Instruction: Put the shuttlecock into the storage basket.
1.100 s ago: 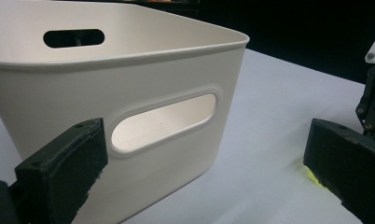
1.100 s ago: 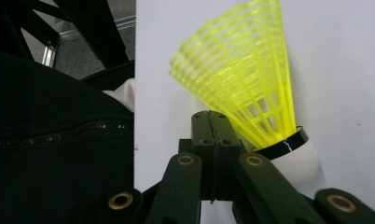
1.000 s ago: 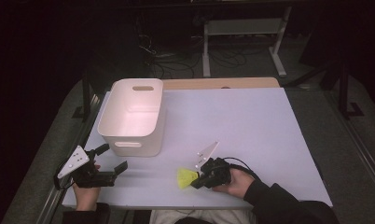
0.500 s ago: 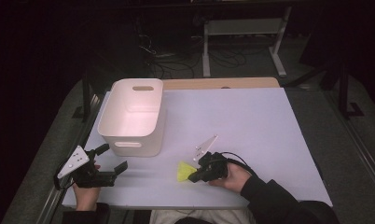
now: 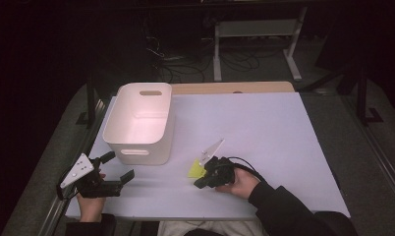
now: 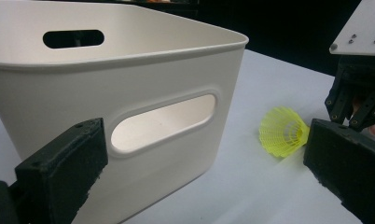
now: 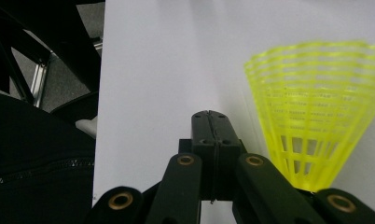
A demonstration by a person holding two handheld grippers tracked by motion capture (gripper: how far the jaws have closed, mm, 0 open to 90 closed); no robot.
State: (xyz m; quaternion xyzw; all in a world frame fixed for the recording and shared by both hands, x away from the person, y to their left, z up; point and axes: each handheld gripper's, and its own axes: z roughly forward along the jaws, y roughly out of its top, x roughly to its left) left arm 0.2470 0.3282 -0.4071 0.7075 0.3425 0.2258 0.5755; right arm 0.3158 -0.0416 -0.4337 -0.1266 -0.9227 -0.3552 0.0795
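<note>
Shuttlecock (image 7: pixel 311 116) sits on the table (image 5: pixel 284 128) just beside your right gripper (image 7: pixel 211 126), off the side of its tips and outside the jaws, which are pressed together on nothing. Your left gripper (image 5: pixel 116 167) gapes wide near the white bin (image 5: pixel 139 120).

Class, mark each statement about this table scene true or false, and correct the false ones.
1. The shuttlecock is yellow. True.
2. The shuttlecock lies inside the white bin. False: it is on the table, outside the bin.
3. The right gripper has its jaws pressed together. True.
4. The left gripper is clamped on the bin's handle. False: its jaws stand open, short of the bin.
</note>
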